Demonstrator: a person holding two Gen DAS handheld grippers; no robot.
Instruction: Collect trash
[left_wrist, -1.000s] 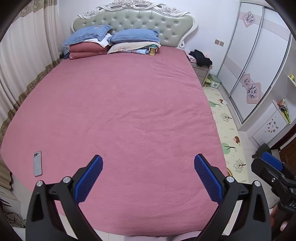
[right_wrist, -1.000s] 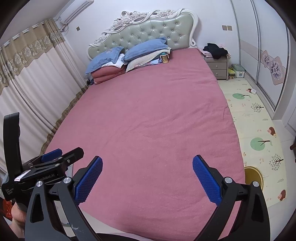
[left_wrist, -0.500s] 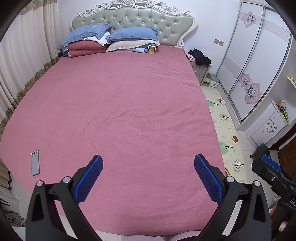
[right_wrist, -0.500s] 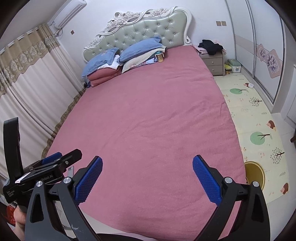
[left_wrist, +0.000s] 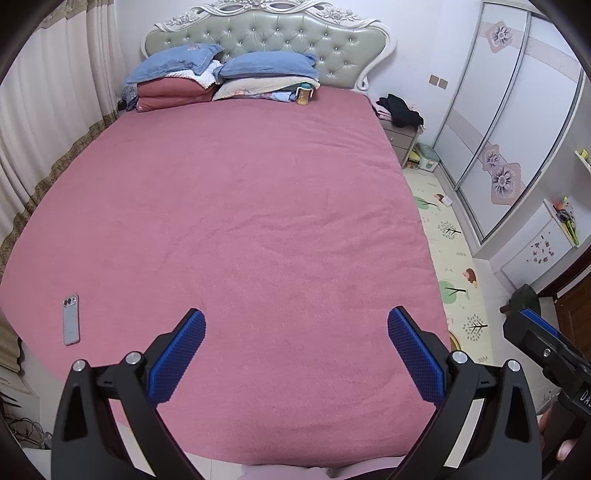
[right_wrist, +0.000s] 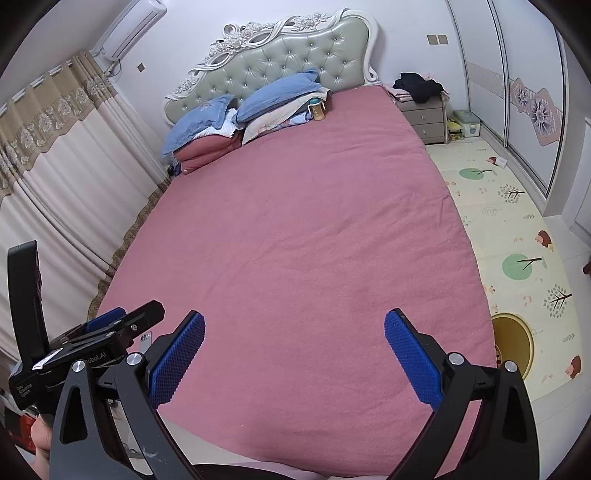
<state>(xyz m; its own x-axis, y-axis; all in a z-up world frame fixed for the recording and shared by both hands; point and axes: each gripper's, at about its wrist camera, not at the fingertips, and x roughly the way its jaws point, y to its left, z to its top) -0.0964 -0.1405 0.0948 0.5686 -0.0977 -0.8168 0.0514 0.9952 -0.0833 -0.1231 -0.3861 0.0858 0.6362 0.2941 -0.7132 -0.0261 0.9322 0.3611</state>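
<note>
Left wrist view crept closer to the bed (left_wrist: 258, 221) over the last second; left gripper (left_wrist: 295, 354) and right gripper (right_wrist: 293, 354) both gape wide and empty, no trash in sight.

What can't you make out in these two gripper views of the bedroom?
- Small white item on the cartoon play mat, both views: too small to identify.
- Grey phone on the pink bedspread: in the right view, mostly hidden behind the left gripper.
- Yellow round object: partly behind the bed corner.
</note>
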